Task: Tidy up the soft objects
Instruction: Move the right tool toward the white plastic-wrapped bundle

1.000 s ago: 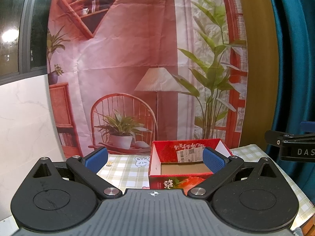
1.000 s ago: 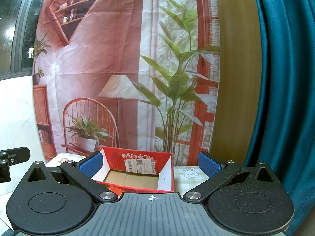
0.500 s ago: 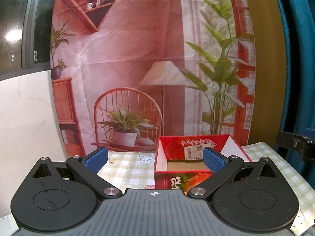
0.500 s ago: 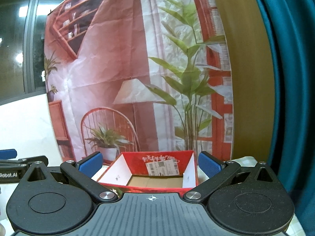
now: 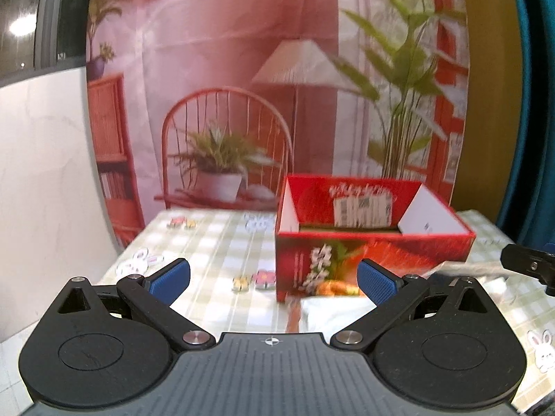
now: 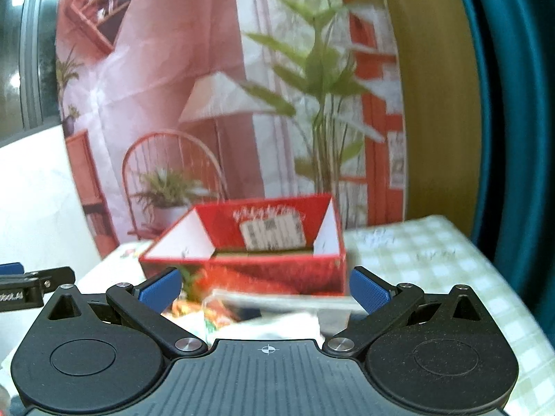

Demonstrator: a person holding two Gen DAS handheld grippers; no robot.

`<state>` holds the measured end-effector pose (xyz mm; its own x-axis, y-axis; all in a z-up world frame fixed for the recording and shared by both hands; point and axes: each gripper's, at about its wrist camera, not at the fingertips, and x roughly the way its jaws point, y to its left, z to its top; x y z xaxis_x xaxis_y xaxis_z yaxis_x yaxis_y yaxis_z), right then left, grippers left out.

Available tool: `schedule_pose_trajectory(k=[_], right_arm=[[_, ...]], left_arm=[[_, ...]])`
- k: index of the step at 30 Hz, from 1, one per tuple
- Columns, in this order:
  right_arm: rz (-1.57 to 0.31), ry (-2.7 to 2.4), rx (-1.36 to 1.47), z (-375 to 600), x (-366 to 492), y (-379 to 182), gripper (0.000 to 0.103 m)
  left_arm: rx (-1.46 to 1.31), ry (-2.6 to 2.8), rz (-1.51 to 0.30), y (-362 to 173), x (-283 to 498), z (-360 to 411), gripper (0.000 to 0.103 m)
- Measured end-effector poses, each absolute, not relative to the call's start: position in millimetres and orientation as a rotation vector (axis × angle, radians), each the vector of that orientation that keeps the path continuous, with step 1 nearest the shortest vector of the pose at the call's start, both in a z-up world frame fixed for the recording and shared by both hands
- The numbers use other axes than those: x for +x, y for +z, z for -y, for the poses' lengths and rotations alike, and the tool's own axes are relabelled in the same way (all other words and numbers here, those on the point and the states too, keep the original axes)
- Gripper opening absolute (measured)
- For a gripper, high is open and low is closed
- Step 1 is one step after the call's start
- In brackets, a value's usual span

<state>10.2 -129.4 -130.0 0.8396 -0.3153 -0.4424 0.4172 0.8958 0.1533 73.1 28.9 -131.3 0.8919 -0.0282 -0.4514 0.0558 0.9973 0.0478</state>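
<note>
My left gripper (image 5: 273,279) is spread wide with nothing between its blue pads (image 5: 170,276); my right gripper (image 6: 264,288) is likewise spread and empty. Compared with a second ago, both cameras have tipped downward and moved nearer the table: the checked tablecloth (image 5: 208,242) now fills the lower view, and soft packets (image 6: 263,322), hidden before, appear close under the right gripper, just near of the red box (image 6: 263,242). From the left wrist, a pale packet (image 5: 329,310) lies against the box's near wall, right of centre. The box (image 5: 367,239) stands open and appears empty. I judge this the approach to a first pick; motion blur prevents identifying the packets.
</note>
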Motion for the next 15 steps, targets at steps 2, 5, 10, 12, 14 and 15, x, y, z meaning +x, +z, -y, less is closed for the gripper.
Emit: schedule_pose_trajectory(k=[2, 5, 10, 12, 14, 15], right_arm=[[-0.434, -0.393, 0.250, 130.1, 10.2, -138.4, 0.103], [-0.460, -0.404, 0.225, 130.0, 12.5, -147.6, 0.103], [-0.476, -0.421, 0.193, 126.6, 10.6, -161.2, 0.103], [-0.473, -0.446, 0.188, 125.2, 7.8, -165.2, 0.103], [-0.478, -0.453, 0.192, 125.9, 6.9, -168.6, 0.103], [-0.483, -0.453, 0.203, 127.7, 6.4, -169.6, 0.103]], left_arm=[[0.062, -0.042, -0.490, -139.2, 77.5, -30.4, 0.103], [0.058, -0.063, -0.518, -148.9, 80.7, -32.8, 0.103], [0.077, -0.082, -0.531, -162.4, 78.4, -34.2, 0.103], [0.075, -0.090, -0.539, -166.3, 78.1, -33.9, 0.103], [0.071, -0.096, -0.549, -169.0, 78.5, -34.5, 0.103], [0.069, -0.099, -0.552, -170.0, 78.6, -34.9, 0.103]])
